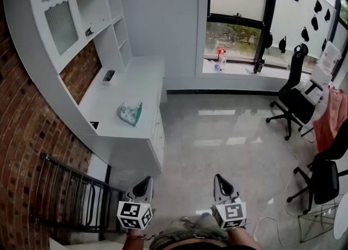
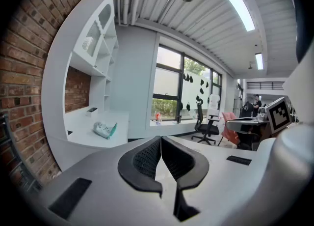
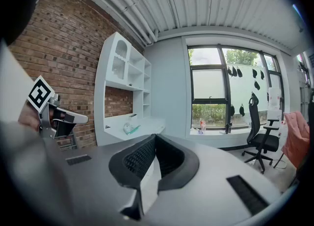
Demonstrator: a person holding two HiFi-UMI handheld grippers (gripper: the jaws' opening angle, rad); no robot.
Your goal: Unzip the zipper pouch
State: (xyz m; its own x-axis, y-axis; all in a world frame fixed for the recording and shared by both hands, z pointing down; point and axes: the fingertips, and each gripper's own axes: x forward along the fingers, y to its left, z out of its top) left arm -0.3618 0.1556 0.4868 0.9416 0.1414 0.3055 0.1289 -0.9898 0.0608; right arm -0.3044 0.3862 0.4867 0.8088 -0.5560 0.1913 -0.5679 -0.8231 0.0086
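Left gripper (image 1: 145, 181) and right gripper (image 1: 219, 179) closed, empty — zipper pouch (image 1: 130, 113) well apart on counter (image 1: 117, 88); unanchored, could slide off instead of unzipping.

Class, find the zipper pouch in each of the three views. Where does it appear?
Head view: zipper pouch left of centre, on the white desk.
Left gripper view: zipper pouch at left, near mid-height.
Right gripper view: zipper pouch left of centre, near mid-height.
Shared landmark: the white desk beneath it.
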